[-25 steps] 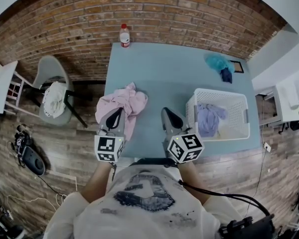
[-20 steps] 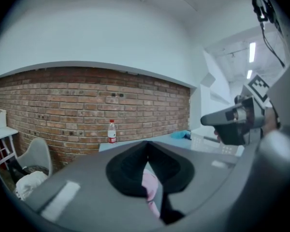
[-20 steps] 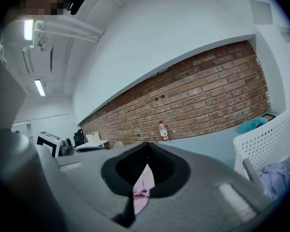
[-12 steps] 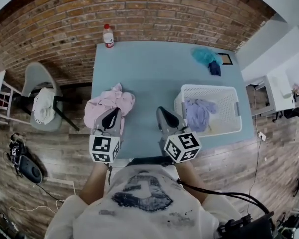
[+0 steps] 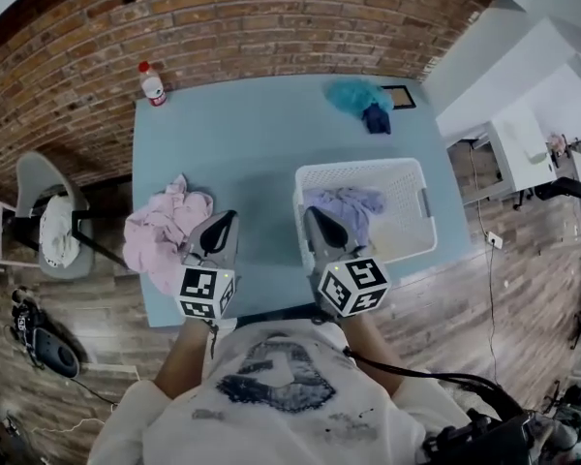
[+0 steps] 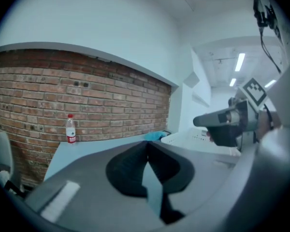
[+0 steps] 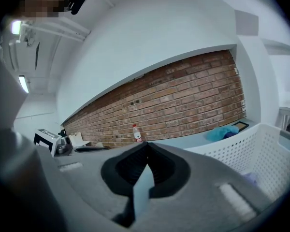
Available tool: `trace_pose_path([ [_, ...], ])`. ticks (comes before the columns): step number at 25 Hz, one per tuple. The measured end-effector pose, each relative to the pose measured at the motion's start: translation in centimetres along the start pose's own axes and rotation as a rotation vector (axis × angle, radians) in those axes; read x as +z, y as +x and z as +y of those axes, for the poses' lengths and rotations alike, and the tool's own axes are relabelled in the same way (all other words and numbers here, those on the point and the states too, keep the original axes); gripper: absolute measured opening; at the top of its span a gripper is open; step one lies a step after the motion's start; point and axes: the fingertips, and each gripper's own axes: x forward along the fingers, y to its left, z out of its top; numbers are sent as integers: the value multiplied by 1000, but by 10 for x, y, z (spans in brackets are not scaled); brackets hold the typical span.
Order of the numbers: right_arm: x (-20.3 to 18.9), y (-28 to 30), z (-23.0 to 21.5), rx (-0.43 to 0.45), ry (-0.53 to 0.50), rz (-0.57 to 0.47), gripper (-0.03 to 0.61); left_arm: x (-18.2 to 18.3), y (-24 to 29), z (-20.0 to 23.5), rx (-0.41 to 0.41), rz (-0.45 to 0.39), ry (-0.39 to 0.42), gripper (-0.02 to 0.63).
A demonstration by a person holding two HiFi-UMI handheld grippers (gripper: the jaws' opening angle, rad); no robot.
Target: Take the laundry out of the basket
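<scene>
Head view alone shows crumpled lilac laundry (image 5: 344,201) lying inside the white perforated plastic basket (image 5: 412,177) on the pale blue tabletop (image 5: 242,153), with a rumpled pink heap (image 5: 160,235) well left of the basket. Both gripper views show jaws pressed together on nothing. The left hand-held gripper (image 5: 225,223) is left of the basket and the right hand-held gripper (image 5: 315,219) is at its near-left corner. A bottle (image 5: 153,83) and a teal cloth (image 5: 356,95) sit beyond the basket.

Table (image 5: 252,143): basket (image 5: 363,166), pink clothes (image 5: 160,235), bottle (image 5: 153,83)
</scene>
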Motion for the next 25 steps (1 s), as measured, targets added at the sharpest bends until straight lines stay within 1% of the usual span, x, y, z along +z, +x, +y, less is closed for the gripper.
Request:
trace_pose_path([
  [5, -2, -11, -56, -51, 30, 48, -2, 6, 41, -36, -36, 6, 3, -8],
  [8, -5, -16, -85, -63, 44, 85, -2, 7, 61, -55, -55, 13, 1, -8],
  [13, -11, -24, -125, -73, 49, 132, 0, 8, 89, -78, -49, 29, 12, -8],
  [19, -19, -24, -161, -45, 69, 172, 2, 13, 114, -100, -27, 53, 44, -8],
  [22, -23, -24, -175, -16, 91, 181, 4, 11, 118, -106, 5, 70, 47, -8],
  [23, -25, -23, -179, -4, 96, 188, 44, 10, 120, -107, 17, 75, 46, -8],
  [25, -29, -23, -187, 17, 100, 206, 49, 7, 122, -110, 40, 86, 48, -8],
])
